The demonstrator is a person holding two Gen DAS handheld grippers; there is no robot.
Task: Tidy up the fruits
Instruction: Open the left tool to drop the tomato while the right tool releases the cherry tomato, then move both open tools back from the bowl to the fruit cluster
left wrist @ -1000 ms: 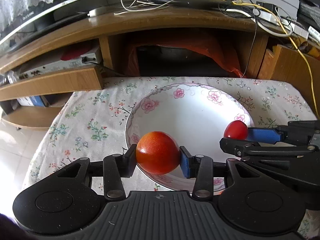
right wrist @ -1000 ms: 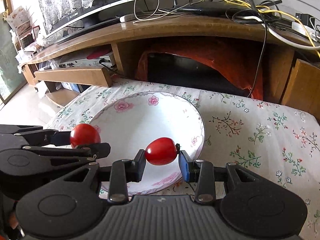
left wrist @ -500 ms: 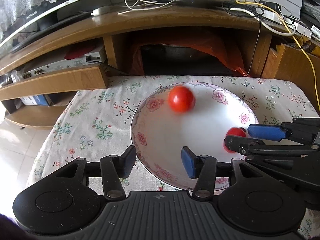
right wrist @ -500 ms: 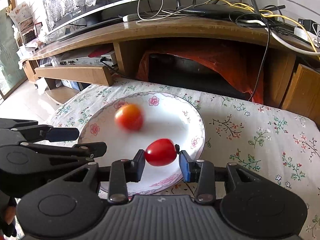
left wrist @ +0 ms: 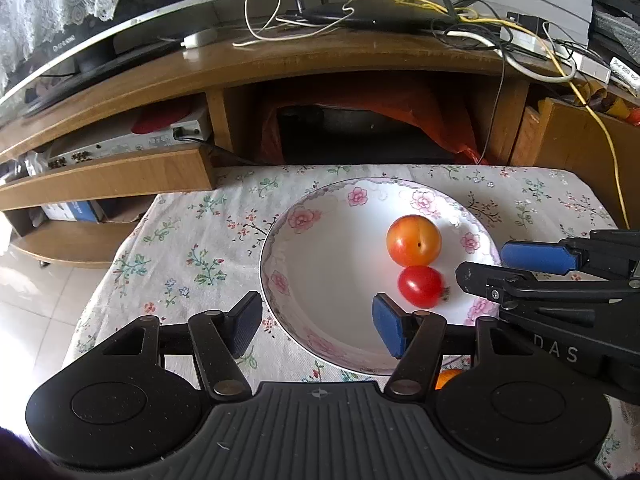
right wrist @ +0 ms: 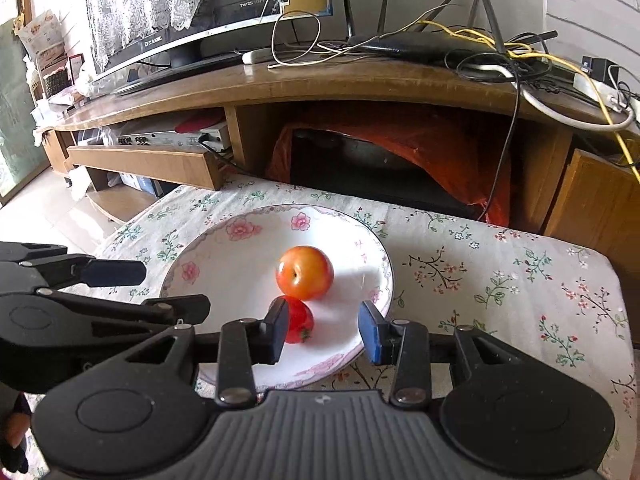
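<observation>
left gripper point(left wrist: 316, 326): I had the jaws spread wide, nothing between them, held over the near rim of the plate
right gripper point(right wrist: 323, 330): jaws also released, empty, low over the plate's near edge; I saw it side-on in the left view point(left wrist: 504, 266)
plum point(left wrist: 414, 240): orange-red, sat inside the plate, right of centre from my left cam
cherry tomato point(left wrist: 421, 286): red, in the plate just in front of the plum, looked to be touching it; partly hidden behind my right gripper's left finger point(right wrist: 276, 330) in the right view
plate point(left wrist: 304, 248): white with pink flower rim, on the floral tablecloth point(left wrist: 188, 248)
another fruit: I caught an orange patch point(left wrist: 445, 378) under the left gripper, couldn't identify it
background: wooden TV stand point(right wrist: 320, 84) with cables point(right wrist: 500, 52) on top
</observation>
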